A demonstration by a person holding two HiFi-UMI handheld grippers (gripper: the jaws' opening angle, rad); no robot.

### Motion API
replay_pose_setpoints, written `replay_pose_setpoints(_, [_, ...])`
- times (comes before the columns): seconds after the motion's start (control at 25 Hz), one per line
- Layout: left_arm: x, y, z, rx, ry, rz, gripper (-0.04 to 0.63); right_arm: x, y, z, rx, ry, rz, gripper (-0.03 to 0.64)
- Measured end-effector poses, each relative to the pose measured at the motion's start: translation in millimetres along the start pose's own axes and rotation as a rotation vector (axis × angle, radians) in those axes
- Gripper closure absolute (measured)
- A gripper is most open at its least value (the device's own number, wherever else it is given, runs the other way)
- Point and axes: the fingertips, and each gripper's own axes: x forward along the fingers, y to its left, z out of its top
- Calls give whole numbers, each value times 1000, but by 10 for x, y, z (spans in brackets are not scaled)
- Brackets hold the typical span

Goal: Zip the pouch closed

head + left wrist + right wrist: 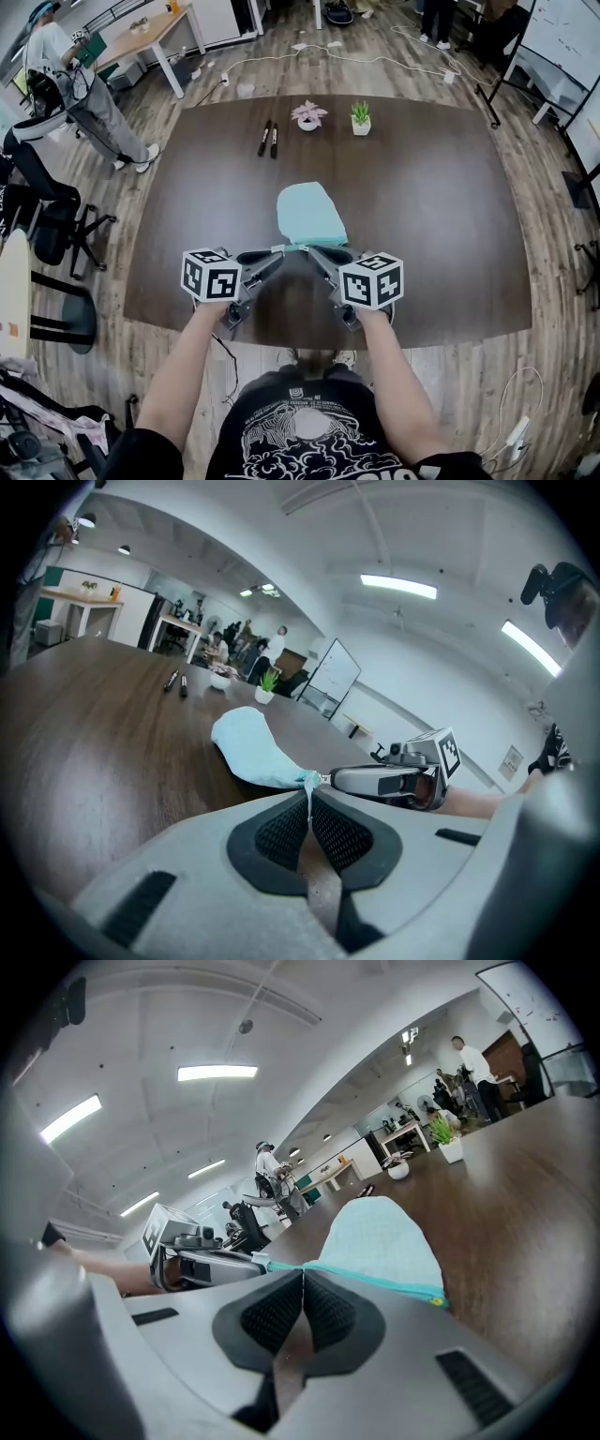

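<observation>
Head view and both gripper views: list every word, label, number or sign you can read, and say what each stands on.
No text here can be read.
Marker cubes: black-and-white square patterns only, no letters.
Black T-shirt: white print, too blurred to read.
Whiteboard: marks too small to read.
Wall sign: too small to read.

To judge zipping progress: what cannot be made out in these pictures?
Zipper pull: right gripper view, hidden behind the shut right claw; whether it is pinched is unclear.
Near edge of pouch: head view, covered by the right claw.
Pens: head view, too small for any print.
</observation>
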Motion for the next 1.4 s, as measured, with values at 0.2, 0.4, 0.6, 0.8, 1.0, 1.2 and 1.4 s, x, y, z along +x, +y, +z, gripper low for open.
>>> replay_pose_setpoints(0.2, [-57,48,12,5,-25,38,577,-3,-16,-9,10,-5,-26,617])
replay_pose_setpoints(0.4, [-92,101,23,-21,-54,65,577,-33,-65,-6,10,-5,-40,617])
replay_pose_setpoints(0.6, [-135,164,32,-36,-71,97,577,-8,-39,-1,5,-3,-39,617])
replay_pose_setpoints(0.8, [-130,202,29,-47,-81,123,577,0,-34,2,3,-1,-39,617])
replay_pose_setpoints(1.0, [-170,266,45,-79,-105,142,577,-46,-71,30,10,-11,-56,617])
replay_pose_setpoints(1.2, [-221,331,23,-86,-110,158,577,-60,-92,9,12,-11,-61,617])
replay_pose_setpoints(1.4, [-230,337,25,-89,-111,165,577,-55,-82,15,12,-12,-60,617])
